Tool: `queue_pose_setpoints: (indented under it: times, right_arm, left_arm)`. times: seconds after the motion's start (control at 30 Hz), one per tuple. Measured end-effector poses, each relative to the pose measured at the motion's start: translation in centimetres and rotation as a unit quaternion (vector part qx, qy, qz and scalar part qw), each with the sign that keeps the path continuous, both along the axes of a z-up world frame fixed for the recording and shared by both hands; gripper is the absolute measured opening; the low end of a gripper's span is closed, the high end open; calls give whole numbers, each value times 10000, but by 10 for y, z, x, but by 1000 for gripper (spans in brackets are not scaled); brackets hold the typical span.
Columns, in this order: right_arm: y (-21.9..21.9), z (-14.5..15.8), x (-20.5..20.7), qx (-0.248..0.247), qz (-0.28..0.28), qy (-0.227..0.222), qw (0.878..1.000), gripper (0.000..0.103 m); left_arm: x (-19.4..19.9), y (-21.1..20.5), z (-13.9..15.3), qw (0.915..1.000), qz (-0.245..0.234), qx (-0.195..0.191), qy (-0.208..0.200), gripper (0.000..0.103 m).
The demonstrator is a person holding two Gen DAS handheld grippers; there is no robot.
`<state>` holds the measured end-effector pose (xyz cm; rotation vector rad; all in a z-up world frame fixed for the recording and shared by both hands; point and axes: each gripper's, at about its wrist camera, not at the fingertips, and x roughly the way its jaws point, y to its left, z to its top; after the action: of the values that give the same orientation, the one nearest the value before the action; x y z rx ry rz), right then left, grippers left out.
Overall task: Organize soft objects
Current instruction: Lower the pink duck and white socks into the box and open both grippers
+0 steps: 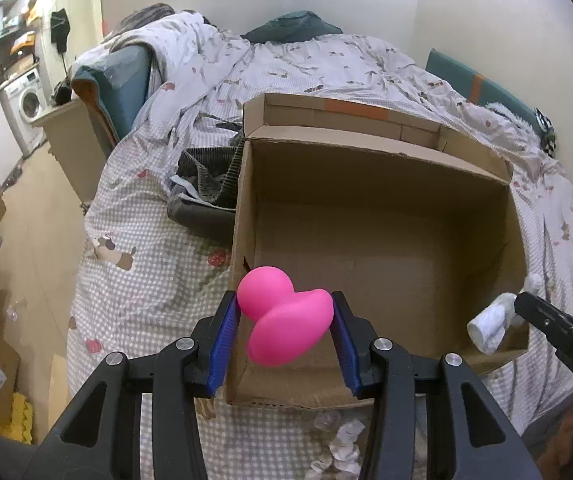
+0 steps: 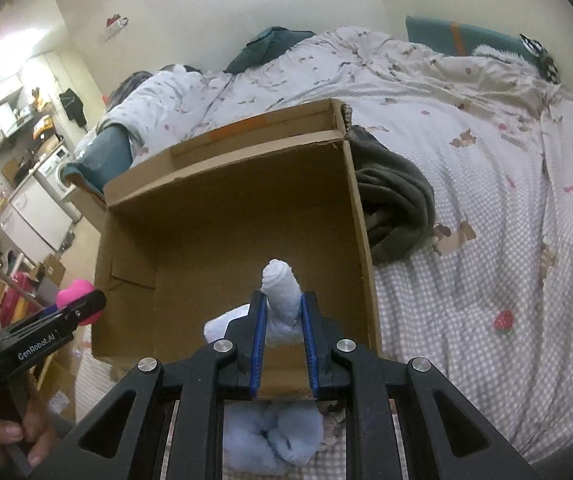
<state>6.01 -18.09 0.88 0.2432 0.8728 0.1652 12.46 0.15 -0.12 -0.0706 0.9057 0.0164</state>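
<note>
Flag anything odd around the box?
Crumpled paper scraps lie loose on the bedspread just outside the cardboard box near wall, by the left gripper. The box itself is empty inside.

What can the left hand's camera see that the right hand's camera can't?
Only the left wrist view shows the crumpled paper balls on the bed in front of the box, and the whole pink toy clamped in the left gripper. Only the right wrist view shows the fluffy blue thing under the right gripper. Both show the cardboard box with nothing inside yet, the dark blanket beside it, and the white rolled cloth.
</note>
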Motion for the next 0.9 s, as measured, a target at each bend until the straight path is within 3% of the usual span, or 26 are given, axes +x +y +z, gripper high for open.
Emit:
queue_pose_setpoints:
  times: [0.17,0.9]
  right_arm:
    - [4,-12,5,-128,44,253,9996,19]
    - [14,-18,3,-108,240,393,9989,20]
  left_arm:
    - [3,5,-9,9995,10,-199,225,41]
    - [-3,-7,-8,9997,-160,136,124,43]
